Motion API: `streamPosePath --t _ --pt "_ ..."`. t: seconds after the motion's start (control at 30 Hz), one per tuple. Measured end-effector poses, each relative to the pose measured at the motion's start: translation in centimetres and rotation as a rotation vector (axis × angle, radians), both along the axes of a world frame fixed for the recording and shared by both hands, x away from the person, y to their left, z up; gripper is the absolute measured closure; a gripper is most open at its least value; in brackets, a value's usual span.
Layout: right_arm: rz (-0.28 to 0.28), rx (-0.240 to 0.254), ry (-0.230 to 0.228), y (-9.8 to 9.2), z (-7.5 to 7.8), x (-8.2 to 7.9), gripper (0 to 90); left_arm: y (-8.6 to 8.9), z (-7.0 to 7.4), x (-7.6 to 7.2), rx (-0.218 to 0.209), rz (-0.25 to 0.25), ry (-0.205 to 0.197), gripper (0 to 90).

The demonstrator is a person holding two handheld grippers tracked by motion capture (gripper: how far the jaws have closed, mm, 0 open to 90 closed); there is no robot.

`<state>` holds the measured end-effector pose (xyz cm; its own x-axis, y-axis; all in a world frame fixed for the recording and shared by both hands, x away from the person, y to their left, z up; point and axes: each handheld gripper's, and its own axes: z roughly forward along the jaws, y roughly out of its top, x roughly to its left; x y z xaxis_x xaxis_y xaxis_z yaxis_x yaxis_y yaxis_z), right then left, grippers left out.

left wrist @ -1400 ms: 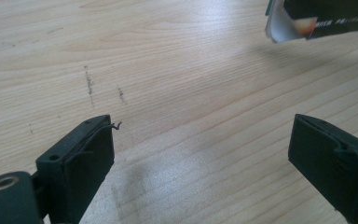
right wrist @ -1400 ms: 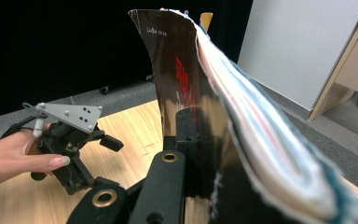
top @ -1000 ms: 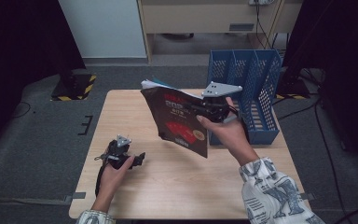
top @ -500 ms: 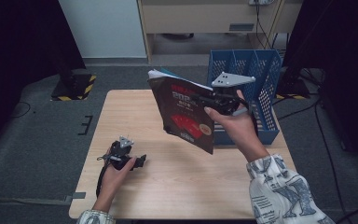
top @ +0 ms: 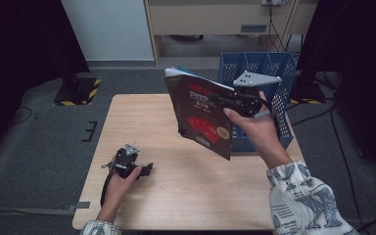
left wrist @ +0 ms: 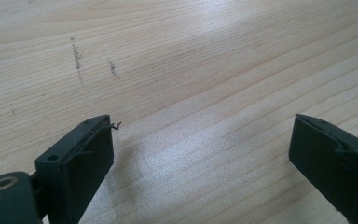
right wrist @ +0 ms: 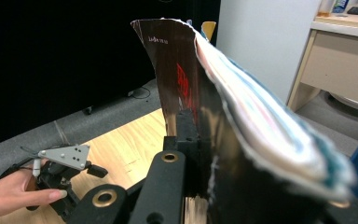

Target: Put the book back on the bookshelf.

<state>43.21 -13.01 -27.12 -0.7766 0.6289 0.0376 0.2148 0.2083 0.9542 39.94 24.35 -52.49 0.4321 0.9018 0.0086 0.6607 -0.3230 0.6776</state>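
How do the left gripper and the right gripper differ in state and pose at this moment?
The left gripper stands open with nothing between its jaws, while the right gripper is shut on the dark-covered book. The left gripper rests low on the wooden table; the right gripper is raised above it, in front of the blue rack, holding the book upright. Both are hand-held, with black jaws and a grey plate on top.

The dark thick book [top: 203,115] has a glossy cover and soft paper pages. The pale desk [top: 142,115] is smooth, grained wood. The blue perforated plastic basket [top: 280,73] looks matt.
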Motion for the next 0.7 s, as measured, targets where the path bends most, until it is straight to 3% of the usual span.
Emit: streamPosePath --t 0.7 --pt "-0.048 -0.041 0.032 -2.7 2.7 0.2 87.1 -0.3 -0.4 0.0 0.023 -0.017 0.017 5.9"
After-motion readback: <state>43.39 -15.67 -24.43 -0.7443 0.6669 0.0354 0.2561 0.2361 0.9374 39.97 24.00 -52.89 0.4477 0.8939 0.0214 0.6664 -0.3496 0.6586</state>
